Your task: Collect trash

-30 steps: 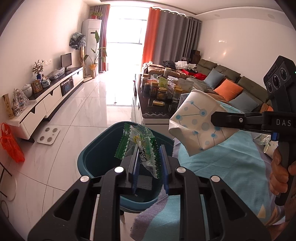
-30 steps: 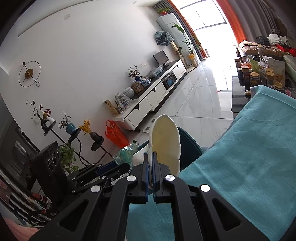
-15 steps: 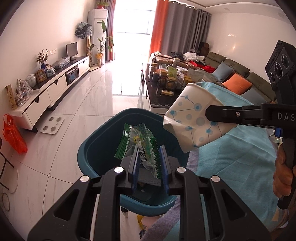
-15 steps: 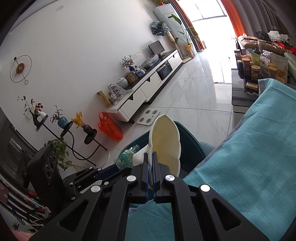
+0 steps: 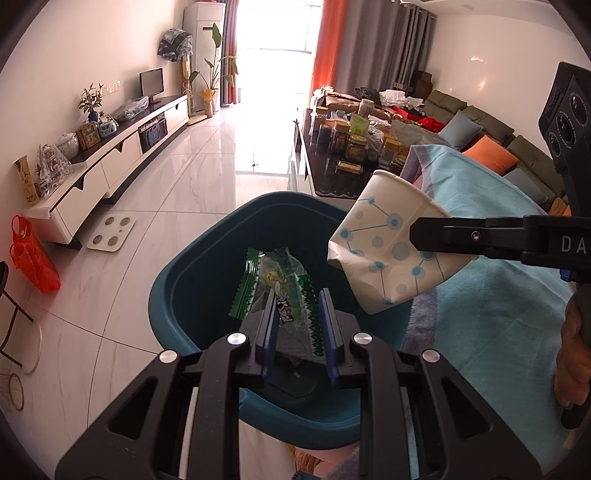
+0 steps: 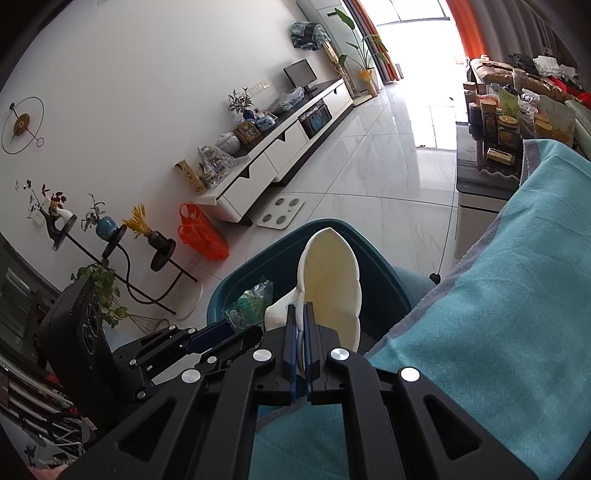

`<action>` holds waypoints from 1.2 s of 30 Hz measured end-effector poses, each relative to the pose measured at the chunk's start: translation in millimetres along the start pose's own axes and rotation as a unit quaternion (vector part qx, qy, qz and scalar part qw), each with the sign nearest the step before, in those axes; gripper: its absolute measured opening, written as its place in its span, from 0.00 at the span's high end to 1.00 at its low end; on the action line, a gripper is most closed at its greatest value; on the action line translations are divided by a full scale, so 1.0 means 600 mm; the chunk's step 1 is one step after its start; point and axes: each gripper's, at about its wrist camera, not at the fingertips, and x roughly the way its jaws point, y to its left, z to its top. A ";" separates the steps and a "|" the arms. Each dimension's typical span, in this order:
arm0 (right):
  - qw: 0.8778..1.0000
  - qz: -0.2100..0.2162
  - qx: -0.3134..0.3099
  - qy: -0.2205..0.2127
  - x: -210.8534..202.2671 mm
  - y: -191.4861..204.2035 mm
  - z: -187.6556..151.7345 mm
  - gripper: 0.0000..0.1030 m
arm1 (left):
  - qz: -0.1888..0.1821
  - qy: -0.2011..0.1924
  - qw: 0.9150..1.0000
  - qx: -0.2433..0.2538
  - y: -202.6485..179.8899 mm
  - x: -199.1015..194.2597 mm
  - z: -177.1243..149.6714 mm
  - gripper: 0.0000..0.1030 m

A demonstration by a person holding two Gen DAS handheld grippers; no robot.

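Living room, white tiled floor [image 5: 192, 173], teal-blanketed worktop [image 5: 491, 317]: left gripper [image 5: 297, 325] clenched on green snack wrapper [image 5: 280, 291], right gripper [image 6: 300, 347] clenched on crushed paper cup [image 5: 384, 251], both now lowered over the teal bin [image 5: 177, 295] since a second ago, release evidently next.

Wrapper [image 5: 286, 295] and cup [image 5: 388, 254] above bin [image 5: 177, 295], beside blanket [image 5: 498, 314]

Daylight floods in through the far window [image 5: 275, 26], overexposed, glaring off the glossy floor [image 5: 207, 173] (fisheye edges bend and darken).
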 end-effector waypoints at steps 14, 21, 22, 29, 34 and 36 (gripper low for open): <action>1.000 -0.004 0.012 0.002 0.002 0.001 0.003 0.90 | 0.010 0.007 1.000 -0.018 0.006 0.048 -0.001 0.58; 0.999 0.004 0.001 -0.032 -0.061 0.004 -0.012 0.61 | 0.015 -0.036 0.999 -0.010 -0.015 -0.015 -0.008 0.47; 0.999 0.006 0.001 -0.039 -0.075 0.003 -0.017 0.56 | 0.010 -0.044 0.999 -0.007 -0.017 -0.032 -0.014 0.44; 0.995 0.001 -0.011 -0.099 -0.201 -0.011 -0.070 0.47 | -0.051 -0.096 0.993 0.042 -0.098 -0.127 -0.032 0.31; 0.989 -0.029 -0.003 -0.146 -0.302 -0.042 -0.131 0.46 | -0.120 -0.105 0.982 0.097 -0.191 -0.163 -0.049 0.29; 0.985 -0.052 0.011 -0.165 -0.343 -0.062 -0.161 0.46 | -0.153 -0.100 0.976 0.118 -0.236 -0.169 -0.055 0.29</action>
